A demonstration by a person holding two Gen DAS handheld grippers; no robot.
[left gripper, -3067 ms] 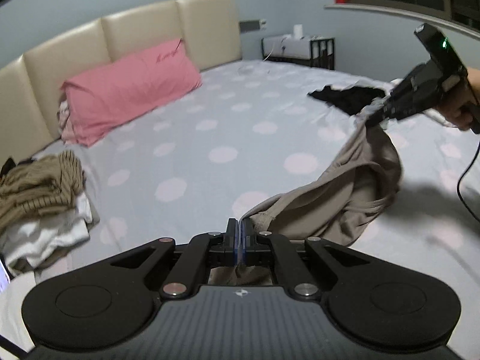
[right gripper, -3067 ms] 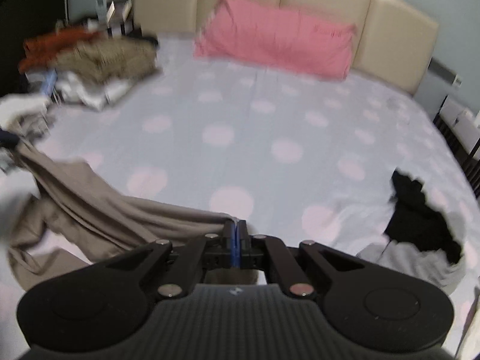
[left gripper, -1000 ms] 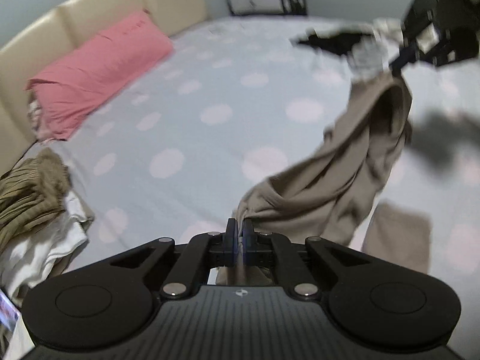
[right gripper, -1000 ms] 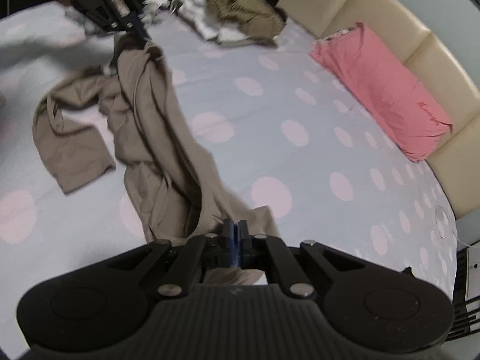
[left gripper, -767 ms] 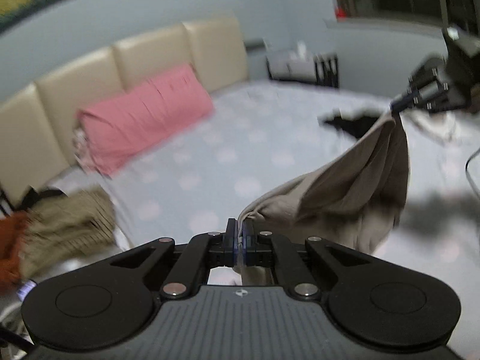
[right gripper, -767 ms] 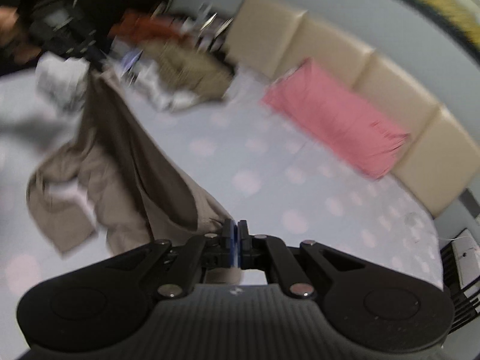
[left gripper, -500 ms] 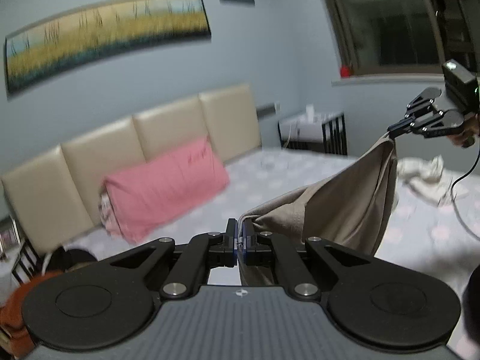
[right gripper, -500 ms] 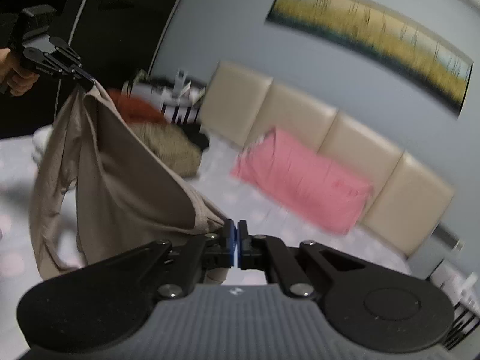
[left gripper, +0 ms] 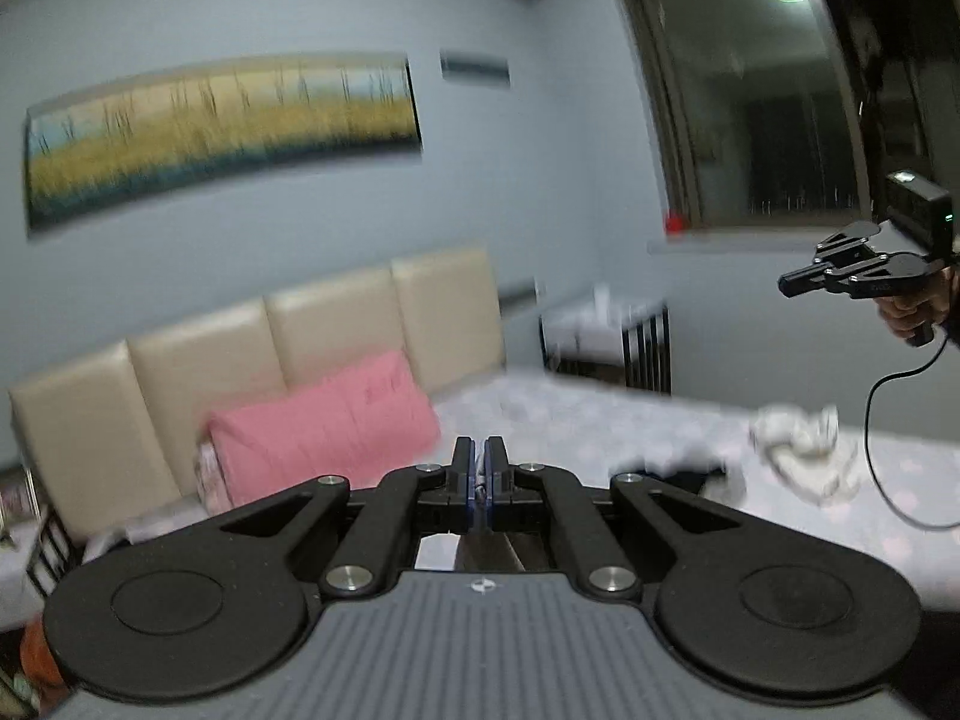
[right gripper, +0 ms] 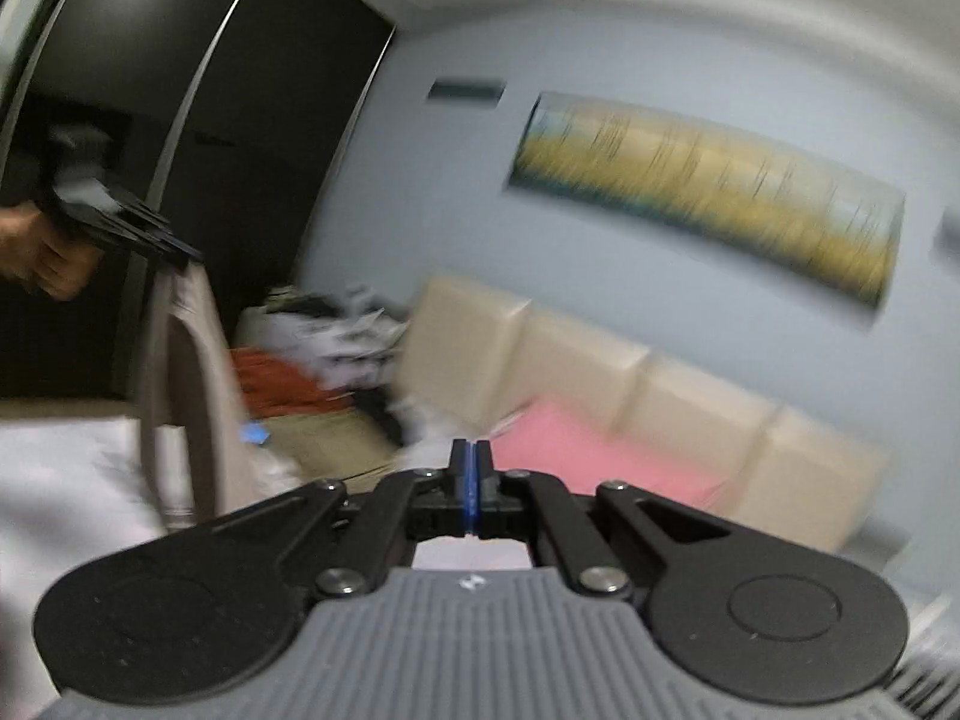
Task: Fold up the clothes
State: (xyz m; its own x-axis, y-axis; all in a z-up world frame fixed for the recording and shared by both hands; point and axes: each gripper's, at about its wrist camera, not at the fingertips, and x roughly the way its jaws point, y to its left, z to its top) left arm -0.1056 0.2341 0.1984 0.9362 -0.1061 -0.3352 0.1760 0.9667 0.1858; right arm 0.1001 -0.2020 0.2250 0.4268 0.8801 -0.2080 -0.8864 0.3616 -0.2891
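A taupe garment (right gripper: pixel 192 372) hangs straight down from my left gripper (right gripper: pixel 186 255), which is shut on its top edge. In the left wrist view that gripper (left gripper: pixel 479 474) shows its pads pressed together, and a strip of the taupe cloth (left gripper: pixel 489 549) is visible below them. My right gripper (right gripper: pixel 471 468) is shut, with no cloth visible between its pads. From the left wrist view the right gripper (left gripper: pixel 783 287) is held high at the right in a hand, with nothing hanging from its tip.
Below lies the bed (left gripper: pixel 600 420) with a dotted sheet, a pink pillow (left gripper: pixel 324 420) and a beige headboard (left gripper: pixel 336 330). A white garment (left gripper: pixel 798 450) and a black one (left gripper: pixel 678 474) lie on it. A clothes pile (right gripper: pixel 312 360) sits at the far side. A cable (left gripper: pixel 870 420) dangles from the right gripper.
Both grippers have risen well above the bed. The taupe garment stretched between them half a second ago; now it hangs from the left gripper alone, and the right one is bare.
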